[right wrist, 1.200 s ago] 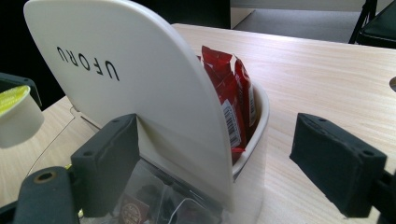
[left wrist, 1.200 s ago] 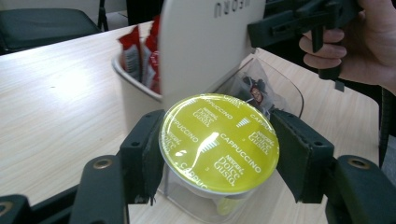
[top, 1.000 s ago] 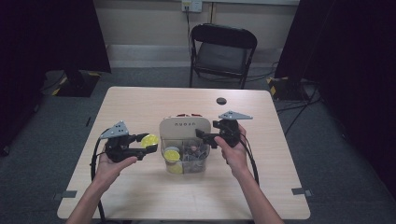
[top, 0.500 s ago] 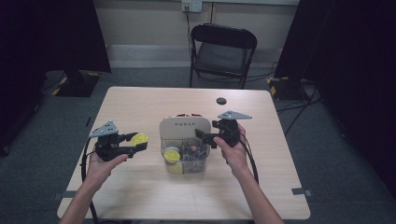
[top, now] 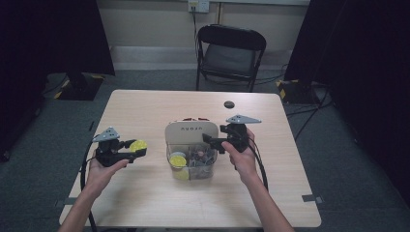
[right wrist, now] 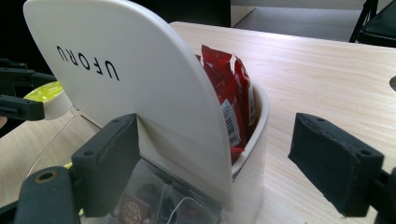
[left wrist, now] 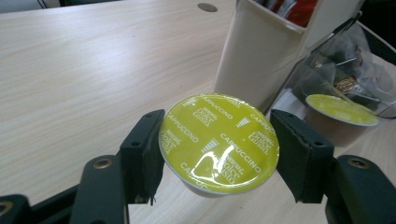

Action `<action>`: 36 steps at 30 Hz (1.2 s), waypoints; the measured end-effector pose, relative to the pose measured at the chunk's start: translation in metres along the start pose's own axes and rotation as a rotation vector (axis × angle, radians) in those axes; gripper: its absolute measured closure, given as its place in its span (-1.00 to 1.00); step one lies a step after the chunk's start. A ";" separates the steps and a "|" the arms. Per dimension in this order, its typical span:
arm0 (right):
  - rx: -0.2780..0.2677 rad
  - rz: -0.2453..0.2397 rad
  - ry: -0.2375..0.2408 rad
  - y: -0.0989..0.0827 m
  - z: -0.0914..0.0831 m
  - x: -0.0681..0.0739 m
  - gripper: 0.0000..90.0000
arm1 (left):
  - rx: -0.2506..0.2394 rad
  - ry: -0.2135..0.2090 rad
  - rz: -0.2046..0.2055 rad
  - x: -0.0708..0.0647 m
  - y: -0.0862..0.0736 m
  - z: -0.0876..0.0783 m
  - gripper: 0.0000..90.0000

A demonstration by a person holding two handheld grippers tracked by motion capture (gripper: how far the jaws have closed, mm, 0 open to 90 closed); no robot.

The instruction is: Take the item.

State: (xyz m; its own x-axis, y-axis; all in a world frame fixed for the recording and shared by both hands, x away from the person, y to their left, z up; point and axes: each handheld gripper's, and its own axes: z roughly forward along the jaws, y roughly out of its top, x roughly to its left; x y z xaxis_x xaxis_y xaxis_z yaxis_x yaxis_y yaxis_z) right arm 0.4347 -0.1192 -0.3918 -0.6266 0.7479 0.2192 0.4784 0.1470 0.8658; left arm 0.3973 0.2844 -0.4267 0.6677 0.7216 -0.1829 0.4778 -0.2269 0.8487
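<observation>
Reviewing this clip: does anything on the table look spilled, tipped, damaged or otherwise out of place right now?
Nothing stands out. The white organizer stands upright with red packets in its rear pocket, and its clear front bin holds pods. The left gripper holds a yellow cappuccino pod, foil intact. The right gripper is open beside the organizer.

We take this for a recording studio or lab: black curtains (top: 58,34) hang at 10 and 2 o'clock, a lone wooden surface (top: 159,104) stands on grey carpet (top: 34,164), a folding chair (top: 231,53) waits at 12, cables (top: 309,113) trail at 2, and a wall socket (top: 198,5) sits above.
</observation>
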 end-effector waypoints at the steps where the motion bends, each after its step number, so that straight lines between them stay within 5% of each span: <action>1: 0.000 0.000 0.000 0.000 0.000 0.000 -0.66 | 0.003 0.001 0.002 0.001 -0.001 0.000 -0.15; 15: 0.001 -0.003 0.001 0.000 0.000 0.000 -0.66 | 0.084 0.053 -0.008 0.022 -0.013 0.015 -0.15; 24: 0.002 -0.002 0.001 0.000 0.000 0.000 -0.66 | 0.109 0.086 -0.078 0.043 -0.025 0.023 -0.15; 36: 0.004 -0.007 0.003 0.000 0.002 0.001 -0.67 | 0.155 0.097 -0.091 0.050 -0.035 0.036 -0.15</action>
State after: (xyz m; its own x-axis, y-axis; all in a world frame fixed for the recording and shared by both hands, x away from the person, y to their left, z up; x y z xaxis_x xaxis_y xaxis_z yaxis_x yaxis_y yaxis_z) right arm 0.4356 -0.1175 -0.3921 -0.6316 0.7451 0.2141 0.4763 0.1551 0.8655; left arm 0.4344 0.3046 -0.4837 0.5636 0.8014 -0.2004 0.6209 -0.2509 0.7427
